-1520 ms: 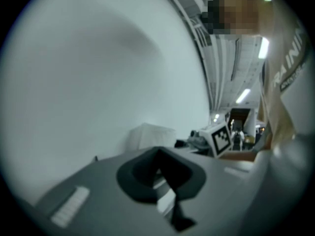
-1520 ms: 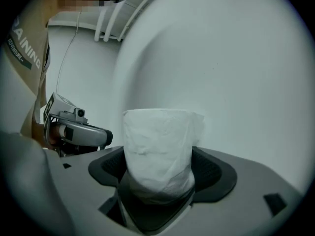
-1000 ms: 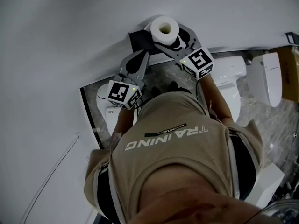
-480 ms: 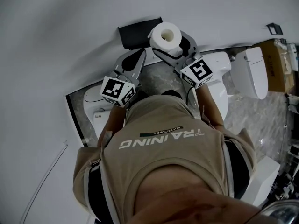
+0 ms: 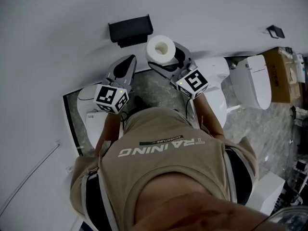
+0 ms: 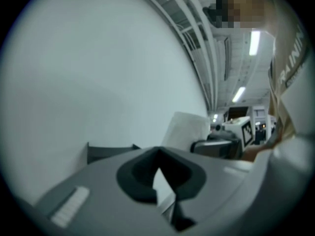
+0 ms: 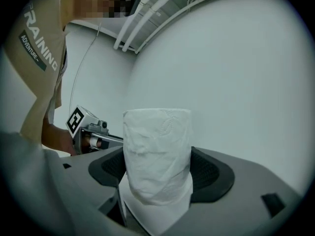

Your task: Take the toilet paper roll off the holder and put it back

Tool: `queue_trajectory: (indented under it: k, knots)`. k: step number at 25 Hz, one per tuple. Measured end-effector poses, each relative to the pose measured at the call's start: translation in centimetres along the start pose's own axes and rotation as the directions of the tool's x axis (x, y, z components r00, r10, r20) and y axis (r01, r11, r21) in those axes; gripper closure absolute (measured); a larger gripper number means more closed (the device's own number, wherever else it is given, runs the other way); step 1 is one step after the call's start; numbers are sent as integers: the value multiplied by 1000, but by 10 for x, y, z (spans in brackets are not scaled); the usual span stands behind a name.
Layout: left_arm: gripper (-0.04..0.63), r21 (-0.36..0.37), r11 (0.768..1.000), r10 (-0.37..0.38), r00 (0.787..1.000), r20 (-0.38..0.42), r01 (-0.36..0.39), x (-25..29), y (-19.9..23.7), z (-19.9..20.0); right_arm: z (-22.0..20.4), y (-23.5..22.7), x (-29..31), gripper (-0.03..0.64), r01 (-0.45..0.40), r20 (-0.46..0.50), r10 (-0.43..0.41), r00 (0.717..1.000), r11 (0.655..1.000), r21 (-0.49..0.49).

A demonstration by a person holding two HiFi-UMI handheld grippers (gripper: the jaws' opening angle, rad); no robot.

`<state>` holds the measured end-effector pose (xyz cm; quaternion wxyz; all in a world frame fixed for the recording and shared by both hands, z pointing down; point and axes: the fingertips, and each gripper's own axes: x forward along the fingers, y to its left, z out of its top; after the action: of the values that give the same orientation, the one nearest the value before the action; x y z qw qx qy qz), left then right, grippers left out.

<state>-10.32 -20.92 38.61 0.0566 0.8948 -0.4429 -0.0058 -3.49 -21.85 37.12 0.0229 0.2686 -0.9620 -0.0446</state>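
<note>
In the head view a white toilet paper roll (image 5: pixel 160 47) stands on end between the jaws of my right gripper (image 5: pixel 166 59), which is shut on it. It is held just right of and below the black holder (image 5: pixel 130 30) on the white wall, apart from it. The right gripper view has the roll (image 7: pixel 156 132) filling the gap between the dark pads of my right gripper (image 7: pixel 160 178). My left gripper (image 5: pixel 130 60) is shut and empty, pointing at the wall under the holder. From the left gripper (image 6: pixel 157 154) view, the holder (image 6: pixel 106 151) and roll (image 6: pixel 184 129) show beyond its tips.
White toilets stand below the wall: one (image 5: pixel 89 105) on the left, one (image 5: pixel 216 78) under my right arm, one (image 5: pixel 255 81) further right. A cardboard box (image 5: pixel 285 66) sits at the far right. A small black hook (image 5: pixel 275 31) is on the wall.
The right gripper has carried the roll off the holder, down and to the right, leaving the holder bare. The left gripper stays beside it.
</note>
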Motion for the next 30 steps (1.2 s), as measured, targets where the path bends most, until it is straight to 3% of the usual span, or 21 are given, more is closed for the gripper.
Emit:
queue_trajectory:
  k: [10, 17, 25, 30]
  knots:
    - [595, 36, 994, 107, 992, -61, -105, -39, -60, -22, -28, 21, -47, 264, -47, -1, 47, 999, 997, 54]
    - [595, 28, 990, 141, 987, -82, -140, -68, -67, -39, -41, 30, -41, 264, -62, 7, 62, 998, 987, 149]
    - [595, 10, 993, 120, 992, -39, -119, -66, -54, -33, -15, -10, 2, 264, -25, 33, 25, 999, 1000, 0]
    - [595, 8, 991, 134, 991, -24, -133, -76, -33, -30, 1, -43, 52, 264, 16, 69, -14, 998, 999, -29]
